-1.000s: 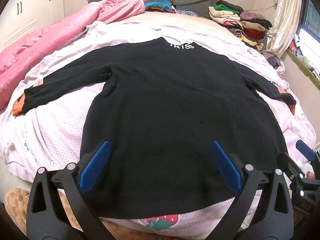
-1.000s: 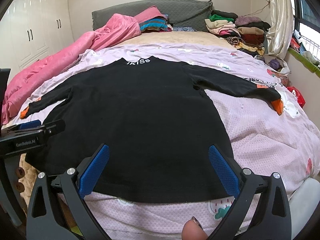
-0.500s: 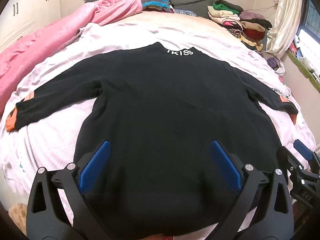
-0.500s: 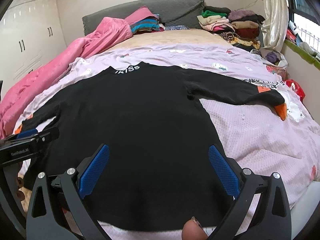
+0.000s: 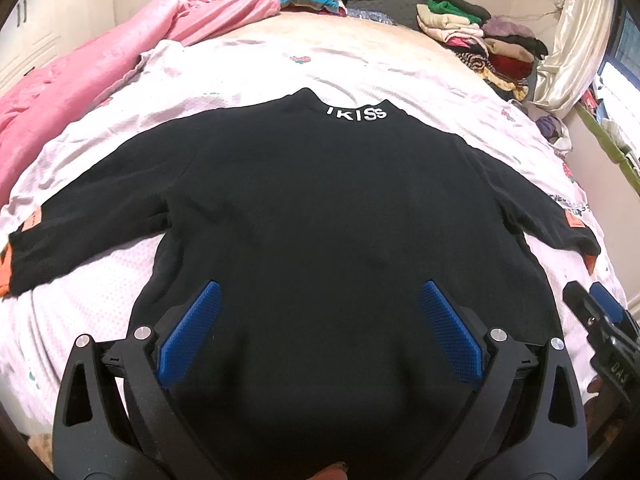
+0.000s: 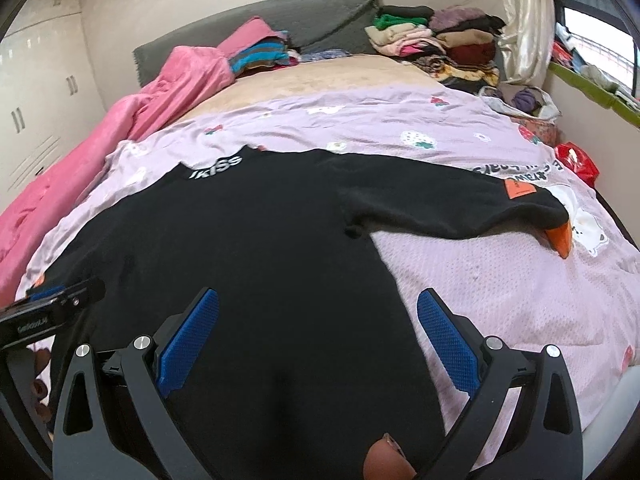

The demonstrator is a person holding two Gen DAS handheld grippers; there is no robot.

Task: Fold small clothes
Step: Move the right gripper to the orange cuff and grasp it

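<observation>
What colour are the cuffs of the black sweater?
Orange cuffs on the black sweater; clearest in the right wrist view.

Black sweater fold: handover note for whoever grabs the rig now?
Left gripper: open, holding nothing, over the lower body of the black sweater.
Right gripper: open, holding nothing, over the sweater's lower right side.
Sweater lies spread flat on the bedspread, collar away from you, both sleeves out to the sides.
Done: sweater laid out. No fold made yet.
Left: fold the sleeves in, then the body. Probably start by gripping the hem or a sleeve.
</observation>
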